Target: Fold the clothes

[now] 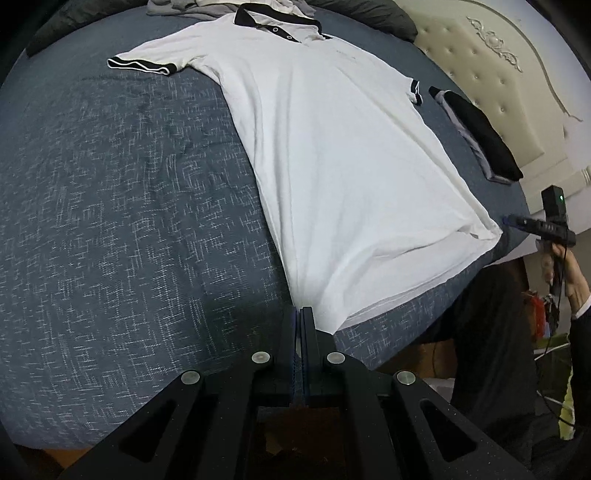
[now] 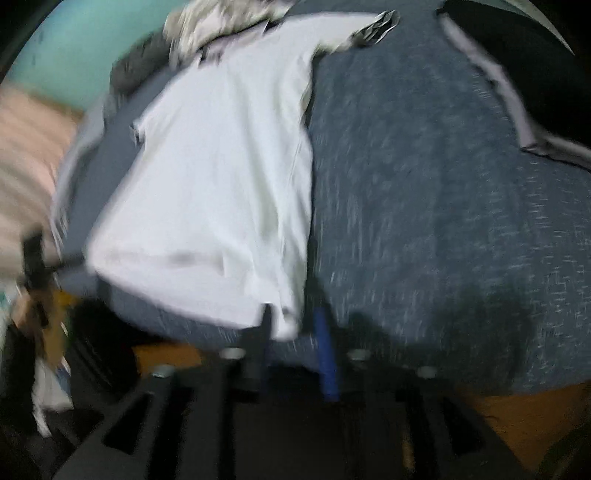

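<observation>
A white polo shirt [image 1: 332,155] with a black collar and black sleeve trim lies spread flat on the blue-grey bed [image 1: 129,221]. My left gripper [image 1: 303,310] is shut on the near left hem corner, and creases in the cloth run into its tips. In the blurred right wrist view the shirt [image 2: 221,184] reaches down to my right gripper [image 2: 291,321]. Its jaws stand apart, with the other hem corner loose between them and no pad pressing on it. The right gripper [image 1: 517,221] also shows at the bed's right edge, held in a hand.
A folded black garment with grey edging [image 1: 476,136] lies on the bed to the right of the shirt. A heap of grey clothes [image 1: 184,7] sits beyond the collar. A padded headboard [image 1: 498,74] stands at the right. The person's dark trouser leg [image 1: 491,332] is at the near edge.
</observation>
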